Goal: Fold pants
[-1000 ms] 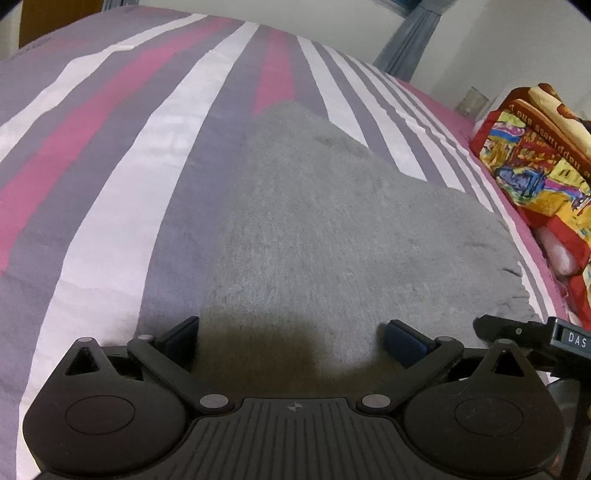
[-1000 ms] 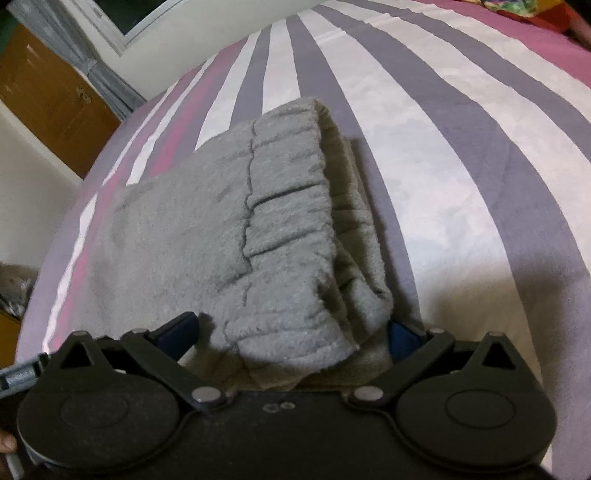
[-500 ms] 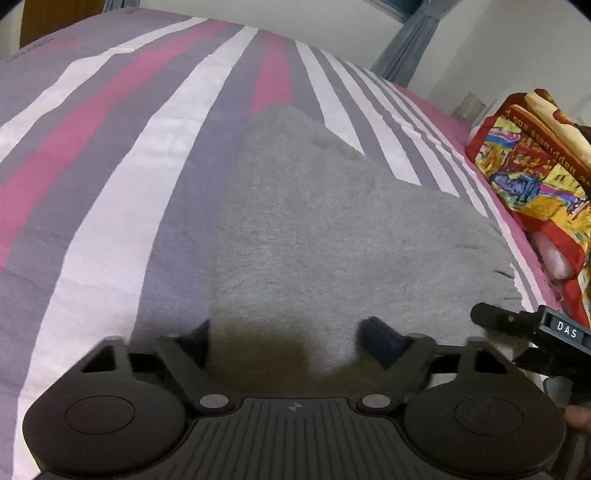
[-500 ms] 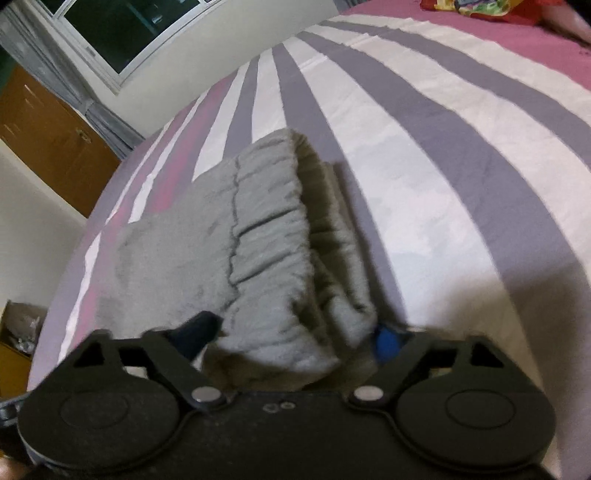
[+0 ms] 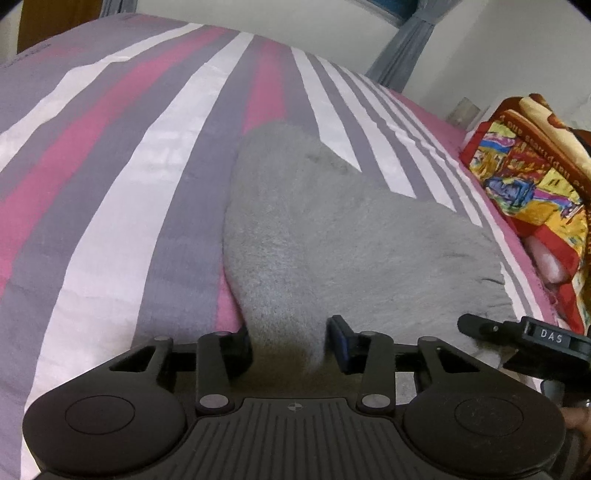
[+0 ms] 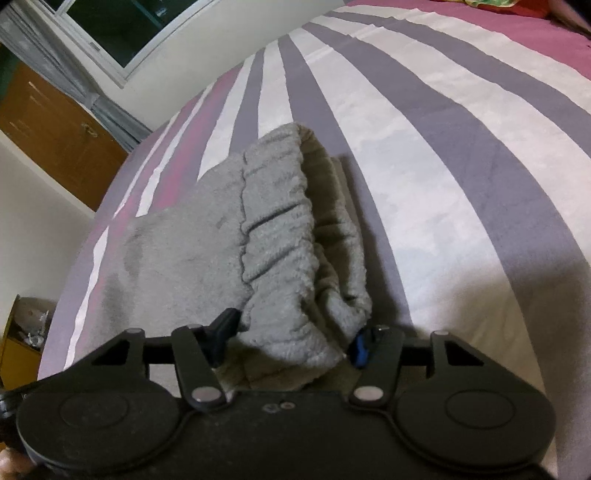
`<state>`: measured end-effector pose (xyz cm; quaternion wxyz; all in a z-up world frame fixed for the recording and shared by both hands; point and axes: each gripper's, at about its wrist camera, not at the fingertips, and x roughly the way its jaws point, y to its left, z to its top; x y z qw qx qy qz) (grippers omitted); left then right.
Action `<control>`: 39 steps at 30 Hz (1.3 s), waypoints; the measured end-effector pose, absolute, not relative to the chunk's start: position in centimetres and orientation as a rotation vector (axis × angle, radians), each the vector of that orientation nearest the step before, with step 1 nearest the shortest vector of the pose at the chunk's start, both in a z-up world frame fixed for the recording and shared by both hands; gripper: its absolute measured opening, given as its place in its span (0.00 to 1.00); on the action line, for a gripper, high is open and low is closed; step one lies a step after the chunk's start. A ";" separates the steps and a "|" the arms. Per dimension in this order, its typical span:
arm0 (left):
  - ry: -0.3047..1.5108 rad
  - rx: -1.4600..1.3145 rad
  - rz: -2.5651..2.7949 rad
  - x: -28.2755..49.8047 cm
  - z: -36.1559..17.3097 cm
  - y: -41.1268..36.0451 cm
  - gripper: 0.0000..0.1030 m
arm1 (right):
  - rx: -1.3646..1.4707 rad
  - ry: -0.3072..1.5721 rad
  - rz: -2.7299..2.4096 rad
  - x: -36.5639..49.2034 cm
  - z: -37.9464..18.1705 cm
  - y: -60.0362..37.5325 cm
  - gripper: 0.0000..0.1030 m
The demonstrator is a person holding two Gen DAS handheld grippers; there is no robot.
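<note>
Grey fleece pants (image 5: 332, 229) lie flat on a bed with a pink, white and purple striped sheet (image 5: 110, 206). My left gripper (image 5: 290, 343) is at the near edge of the pants. Its jaws are closing, and a raised ridge of grey cloth fills the gap between the pads. In the right wrist view the gathered elastic waistband (image 6: 280, 229) runs away from my right gripper (image 6: 291, 339). Its jaws are closing too, with the thick near end of the waistband squeezed between the fingers (image 6: 223, 330).
A bright red and yellow blanket (image 5: 535, 184) lies at the right edge of the bed. A black bar marked DAS (image 5: 546, 336), part of the other tool, shows at the lower right. Past the bed's left edge are a wooden cabinet (image 6: 55, 136), a window (image 6: 122, 26) and a box (image 6: 26, 325).
Both pairs of jaws have narrowed from wide open onto the cloth. The flat pants edge is now bunched into a ridge between the left fingers, and the waistband end is squeezed between the right ones.
</note>
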<state>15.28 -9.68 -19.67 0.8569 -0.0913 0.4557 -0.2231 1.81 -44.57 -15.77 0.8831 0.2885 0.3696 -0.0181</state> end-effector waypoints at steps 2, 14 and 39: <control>0.963 -0.185 -0.464 15.4 -19.7 -9.9 0.40 | 0.588 0.775 -0.041 2.1 -15.7 -44.2 0.60; 0.864 -0.221 -0.470 14.1 -17.6 -9.4 0.31 | 0.608 0.693 0.012 0.5 -13.7 -43.6 0.52; 0.681 -0.219 -0.419 23.9 -11.3 -11.2 0.27 | 0.564 0.489 0.070 8.4 -7.1 -44.1 0.52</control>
